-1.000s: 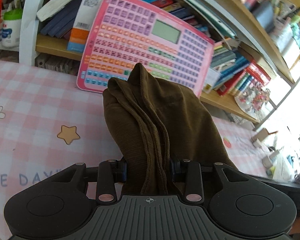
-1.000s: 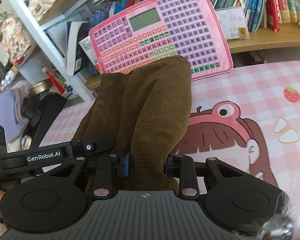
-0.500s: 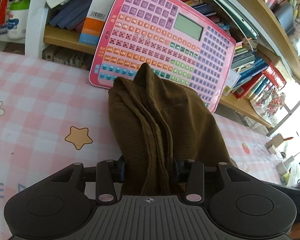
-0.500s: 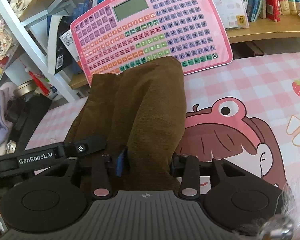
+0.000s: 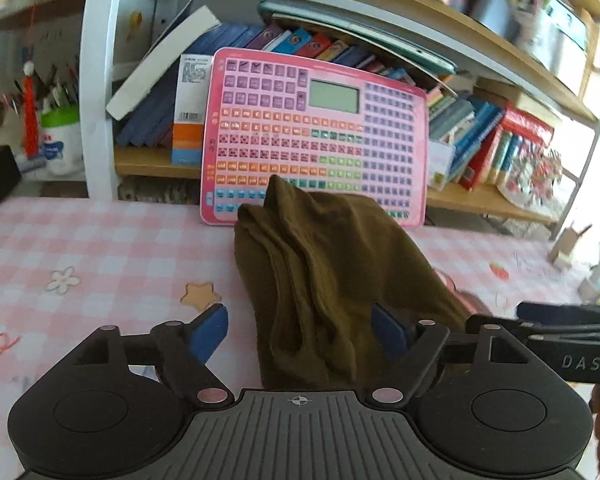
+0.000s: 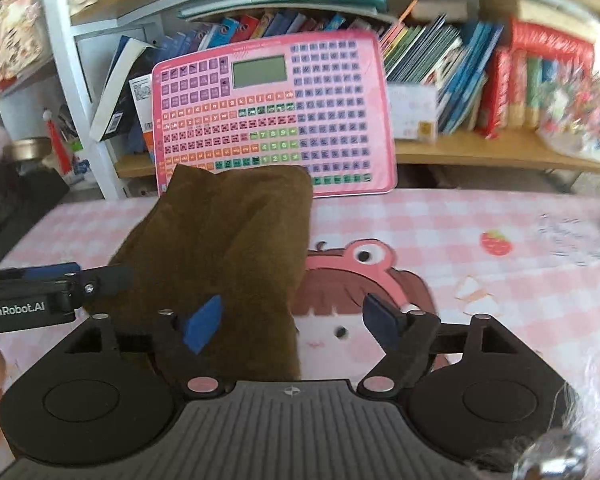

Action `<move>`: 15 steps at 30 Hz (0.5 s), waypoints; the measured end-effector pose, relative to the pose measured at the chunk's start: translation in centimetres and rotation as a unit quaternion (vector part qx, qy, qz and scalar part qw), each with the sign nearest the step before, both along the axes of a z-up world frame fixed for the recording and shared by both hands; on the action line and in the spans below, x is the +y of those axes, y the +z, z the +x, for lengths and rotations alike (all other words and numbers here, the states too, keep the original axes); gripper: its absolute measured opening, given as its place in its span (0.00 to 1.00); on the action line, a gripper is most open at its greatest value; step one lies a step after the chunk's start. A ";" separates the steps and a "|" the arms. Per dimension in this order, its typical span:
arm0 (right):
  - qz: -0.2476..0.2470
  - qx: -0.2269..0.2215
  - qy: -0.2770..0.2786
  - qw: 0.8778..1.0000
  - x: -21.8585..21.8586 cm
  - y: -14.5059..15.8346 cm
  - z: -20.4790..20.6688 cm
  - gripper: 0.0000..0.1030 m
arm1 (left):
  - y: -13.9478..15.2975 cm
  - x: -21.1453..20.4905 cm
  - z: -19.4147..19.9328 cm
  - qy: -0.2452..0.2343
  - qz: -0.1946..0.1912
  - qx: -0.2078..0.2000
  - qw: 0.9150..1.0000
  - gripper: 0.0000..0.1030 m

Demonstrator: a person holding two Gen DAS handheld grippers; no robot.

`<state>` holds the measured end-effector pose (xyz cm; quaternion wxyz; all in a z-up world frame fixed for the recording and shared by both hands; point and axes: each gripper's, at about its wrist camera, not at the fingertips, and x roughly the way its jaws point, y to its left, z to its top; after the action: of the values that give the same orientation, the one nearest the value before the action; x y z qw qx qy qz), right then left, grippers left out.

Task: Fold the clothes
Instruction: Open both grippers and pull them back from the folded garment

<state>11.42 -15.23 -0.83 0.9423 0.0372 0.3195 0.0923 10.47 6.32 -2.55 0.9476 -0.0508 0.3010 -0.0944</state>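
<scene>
Both grippers' fingers opening wide; brown garment [image 5: 324,276] between, seemingly released, bunched on tablecloth [image 5: 100,248].

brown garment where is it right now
The brown garment lies bunched on the pink checked tablecloth, its far end by the pink keyboard toy, between the opening left gripper; the right-wrist view shows it left of centre.
</scene>
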 end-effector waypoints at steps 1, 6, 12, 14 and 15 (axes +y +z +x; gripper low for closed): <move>-0.005 -0.003 -0.004 1.000 -0.1 0.0 -0.7 0.79 | -0.1 -0.2 -0.8 0.005 0.005 -0.003 1.000 0.85; -0.037 -0.013 -0.025 0.999 -0.5 -0.5 -3.5 0.86 | -0.5 -1.5 -4.3 0.029 0.029 -0.019 0.999 0.90; -0.065 -0.016 -0.026 0.997 -1.1 -1.5 -6.4 0.97 | -1.0 -3.8 -7.8 0.050 0.075 -0.021 0.996 0.99; -0.064 -0.008 -0.028 0.998 -1.4 -2.0 -7.0 0.97 | -1.3 -4.2 -8.6 0.057 0.082 -0.018 0.995 0.99; -0.063 -0.003 -0.030 0.998 -1.5 -2.2 -7.2 0.97 | -1.3 -4.3 -8.8 0.063 0.086 -0.013 0.994 0.99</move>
<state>4.18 -16.77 -3.06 0.9460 -0.0126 0.3208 0.0439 1.69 2.01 -3.87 0.9563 0.0134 0.2918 -0.0087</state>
